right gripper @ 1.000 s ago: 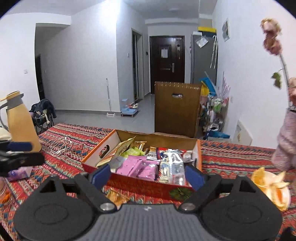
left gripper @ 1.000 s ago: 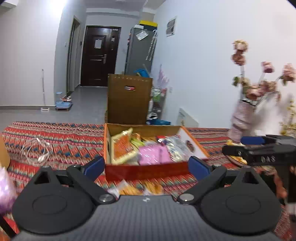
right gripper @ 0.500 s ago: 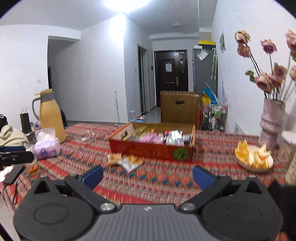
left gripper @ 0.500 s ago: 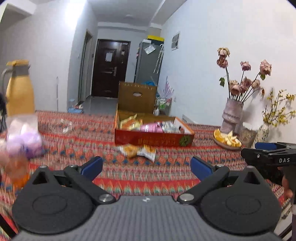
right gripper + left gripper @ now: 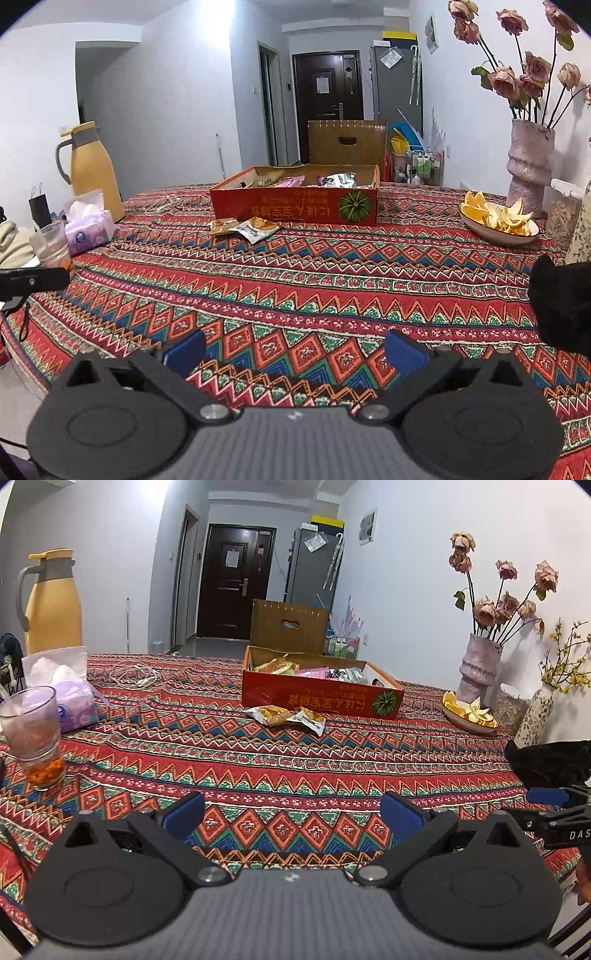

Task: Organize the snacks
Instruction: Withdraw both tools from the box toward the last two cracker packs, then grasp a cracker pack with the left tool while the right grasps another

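A red cardboard box filled with several snack packets stands far across the patterned tablecloth. Two snack packets lie on the cloth just in front of the box. My left gripper hovers over the near part of the table, open, with only cloth between its blue pads. My right gripper is likewise open and empty, low over the near edge. In the left wrist view the right gripper shows at the right edge.
A yellow jug, a tissue pack and a glass stand at the left. A vase of flowers, a plate of orange peels and a black cloth are at the right. A white cable lies behind.
Both grippers have pulled back from the box toward the near table edge and dropped lower; the box and the two packets now sit far ahead.
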